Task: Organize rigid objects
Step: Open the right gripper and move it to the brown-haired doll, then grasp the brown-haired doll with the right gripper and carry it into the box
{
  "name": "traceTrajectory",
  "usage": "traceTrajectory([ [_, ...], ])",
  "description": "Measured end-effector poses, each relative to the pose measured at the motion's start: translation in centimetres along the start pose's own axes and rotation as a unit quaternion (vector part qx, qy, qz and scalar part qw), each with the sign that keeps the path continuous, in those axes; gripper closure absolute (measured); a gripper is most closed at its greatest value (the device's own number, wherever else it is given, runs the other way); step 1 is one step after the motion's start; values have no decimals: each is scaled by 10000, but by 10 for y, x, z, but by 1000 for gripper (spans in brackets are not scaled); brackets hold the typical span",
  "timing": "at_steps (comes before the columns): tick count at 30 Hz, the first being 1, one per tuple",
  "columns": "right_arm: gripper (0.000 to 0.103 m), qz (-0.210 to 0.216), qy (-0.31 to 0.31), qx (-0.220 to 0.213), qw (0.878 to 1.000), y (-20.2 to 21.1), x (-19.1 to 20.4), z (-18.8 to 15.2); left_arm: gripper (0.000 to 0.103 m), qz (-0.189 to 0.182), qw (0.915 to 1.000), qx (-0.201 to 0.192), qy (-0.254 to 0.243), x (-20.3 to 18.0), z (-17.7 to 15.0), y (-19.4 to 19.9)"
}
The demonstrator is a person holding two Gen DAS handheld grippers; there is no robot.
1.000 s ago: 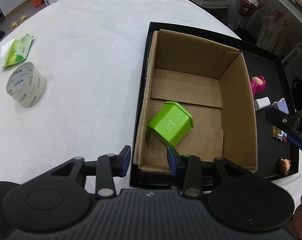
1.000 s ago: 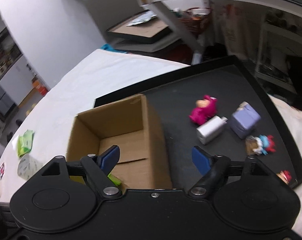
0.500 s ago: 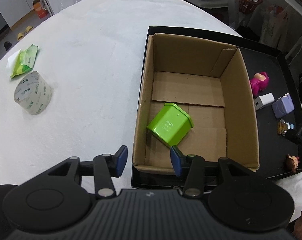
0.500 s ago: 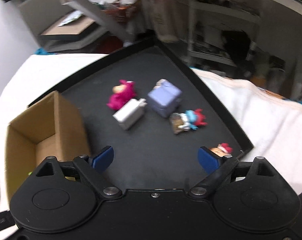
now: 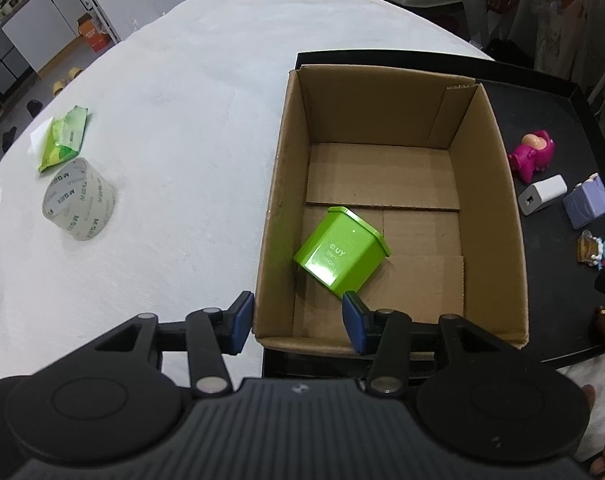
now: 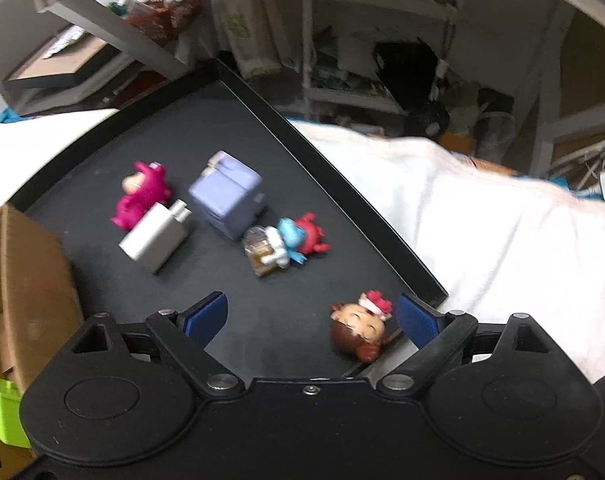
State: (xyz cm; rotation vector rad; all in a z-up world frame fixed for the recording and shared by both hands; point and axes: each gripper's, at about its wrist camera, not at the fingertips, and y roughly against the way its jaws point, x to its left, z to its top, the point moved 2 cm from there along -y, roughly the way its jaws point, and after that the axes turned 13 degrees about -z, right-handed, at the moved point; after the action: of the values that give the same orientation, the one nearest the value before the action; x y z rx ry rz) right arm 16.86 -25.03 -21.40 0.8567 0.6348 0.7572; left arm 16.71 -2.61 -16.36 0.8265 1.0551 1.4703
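The right gripper [image 6: 310, 318] is hanging over the near end of the black tray [image 6: 342, 184], its jaws spread wide and gripping nothing; they have just been opening further, and nothing is pressed between the pads. The step in hand looks like picking the next small toy off the tray for the cardboard box [image 5: 494, 200], which is sitting on the tray's other end. The nearest candidate is the brown-haired figurine [image 6: 360, 330], lying on the tray near the tray's near corner; it is sitting inside the gap but hard against the right-hand finger, well off the midline between the pads. To do this well, the person should be shifting the gripper sideways toward that corner until the figurine is centred, then lowering until the pads are flanking its rounded head before closing, since a lopsided squeeze would probably flick it against the tray's rim. The blue-and-red figurine [image 6: 290, 242], the lilac block [image 6: 226, 194], the white charger [image 6: 154, 238] and the magenta toy [image 6: 140, 198] are lying farther up the tray, beyond the fingertips. The left gripper [image 5: 298, 322] is hovering over the box's near left corner, jaws partly parted and empty, having just widened a little; the green container [image 5: 338, 254] is already lying tipped on the box floor.
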Motion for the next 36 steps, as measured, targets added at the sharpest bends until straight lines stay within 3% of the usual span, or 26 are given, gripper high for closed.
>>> traceTrajectory([
  [12, 14, 87, -143, 363, 9992, -24, -4, -3, 53, 190, 9998, 27, -37, -8, 1, -2],
  [16, 46, 293, -233, 744, 9965, -38, -4, -6, 53, 172, 9998, 17, -43, -8, 1, -1],
  [19, 68, 287, -265, 645, 9972, -37, -4, -5, 53, 150, 9999, 4, -39, -6, 2, 0],
  [21, 68, 535, -312, 649, 9960, -35, -4, -5, 53, 121, 9999, -12, -12, -4, 2, 1],
  [36, 69, 1223, -200, 75, 9923, -1, 6, 7, 53, -156, 9997, -152, 123, 17, 7, 7],
])
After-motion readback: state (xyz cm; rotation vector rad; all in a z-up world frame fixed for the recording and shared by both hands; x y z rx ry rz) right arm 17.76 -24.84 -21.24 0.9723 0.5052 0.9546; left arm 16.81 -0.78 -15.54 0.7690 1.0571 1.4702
